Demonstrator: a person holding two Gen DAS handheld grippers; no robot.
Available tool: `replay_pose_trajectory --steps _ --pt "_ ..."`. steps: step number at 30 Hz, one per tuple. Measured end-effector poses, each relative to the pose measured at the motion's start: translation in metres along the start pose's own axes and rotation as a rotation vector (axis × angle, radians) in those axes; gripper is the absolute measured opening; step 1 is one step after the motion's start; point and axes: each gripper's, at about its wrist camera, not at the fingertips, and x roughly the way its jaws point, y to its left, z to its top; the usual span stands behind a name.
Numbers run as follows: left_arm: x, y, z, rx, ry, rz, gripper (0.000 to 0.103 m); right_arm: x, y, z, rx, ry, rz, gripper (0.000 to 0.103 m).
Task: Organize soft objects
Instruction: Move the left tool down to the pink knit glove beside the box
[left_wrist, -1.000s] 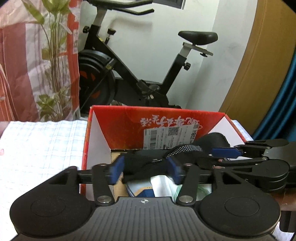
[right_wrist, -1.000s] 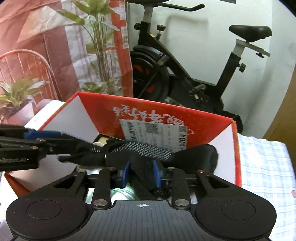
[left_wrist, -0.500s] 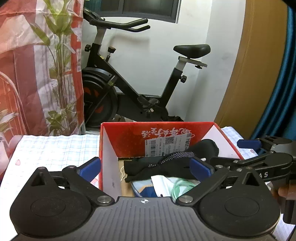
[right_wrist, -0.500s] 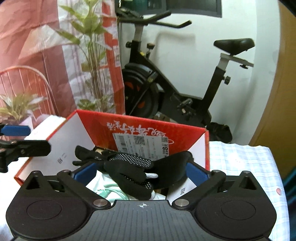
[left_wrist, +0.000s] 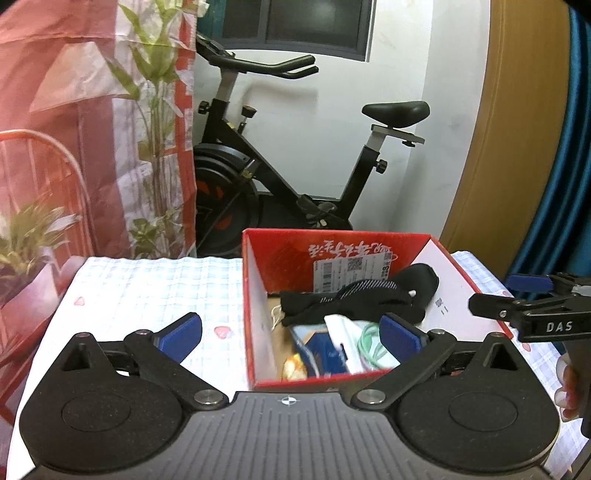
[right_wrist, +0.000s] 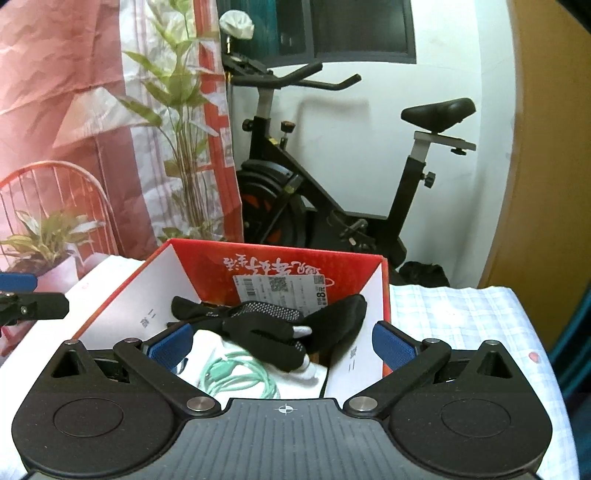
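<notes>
Black knitted gloves (right_wrist: 266, 325) are laid inside the red cardboard box (left_wrist: 332, 245), probably for storage; left tool (left_wrist: 290, 334) and right tool (right_wrist: 282, 345) are spread, pinching nothing.

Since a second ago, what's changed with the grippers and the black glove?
Both grippers, left gripper and right gripper, let go of the black glove; their jaws have just been opening, nothing is between them now, and they have pulled back from the red box. The glove lies inside it. The box hasn't moved.
</notes>
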Motion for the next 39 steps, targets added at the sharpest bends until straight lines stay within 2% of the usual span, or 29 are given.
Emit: replay_pose_trajectory --steps 10,23,30,34,39 --pt "-0.028 0.006 -0.039 -0.005 -0.007 0.032 0.103 -0.035 -0.002 -0.037 0.02 -0.068 0.008 0.103" --pt "-0.043 0.014 -0.086 -0.031 0.015 0.049 0.103 -0.065 0.007 -0.089 0.008 -0.125 0.0 0.103" --pt "-0.042 0.022 -0.109 -0.075 0.057 0.049 0.103 -0.073 0.012 -0.115 0.0 -0.117 -0.003 0.103" --pt "-0.038 0.025 -0.122 -0.086 0.087 0.03 0.1 -0.071 0.014 -0.137 -0.001 -0.077 0.009 0.102" --pt "-0.024 0.027 -0.136 -0.111 0.132 -0.013 0.093 -0.065 0.017 -0.158 0.02 -0.01 0.049 0.089"
